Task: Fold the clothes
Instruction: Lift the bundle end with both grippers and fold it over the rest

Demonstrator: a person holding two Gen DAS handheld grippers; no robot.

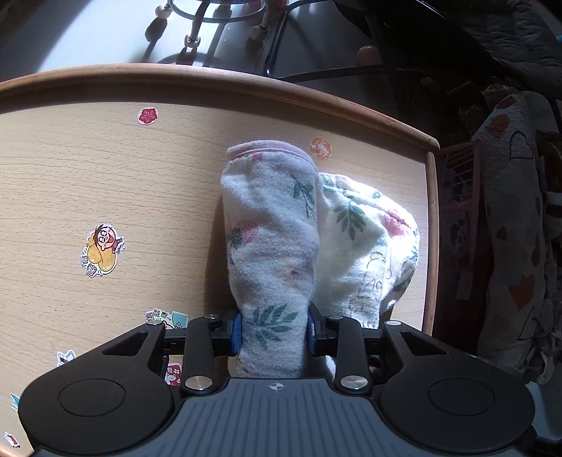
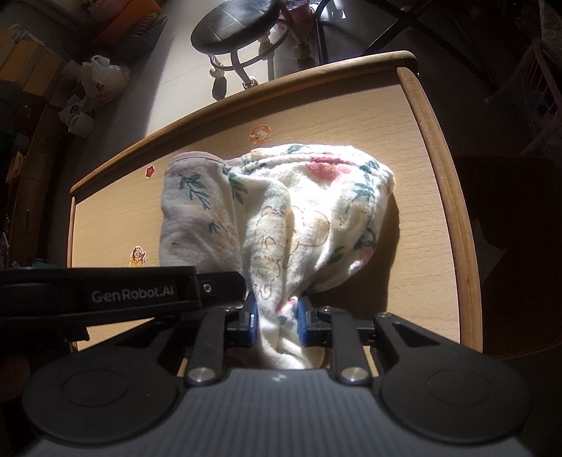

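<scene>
The left gripper (image 1: pixel 274 332) pinched a bunched fold of the floral garment (image 1: pixel 277 225), its blue pads (image 1: pixel 237 332) pressed against the cloth on both sides. The right gripper (image 2: pixel 275 316) likewise clamped a gathered fold of the garment (image 2: pixel 316 211) between narrow jaws. The garment rose from each grip and draped onto the table (image 1: pixel 87 182), filling the centre and right of both frames, its pink hem toward the table's far edge. Stickers (image 1: pixel 102 251) dotted the wood at left in the left view. In the right view, the left gripper's black body (image 2: pixel 105 295) crossed the lower left, and a stool (image 2: pixel 242 24) stood at the top beyond the table (image 2: pixel 421 281).
</scene>
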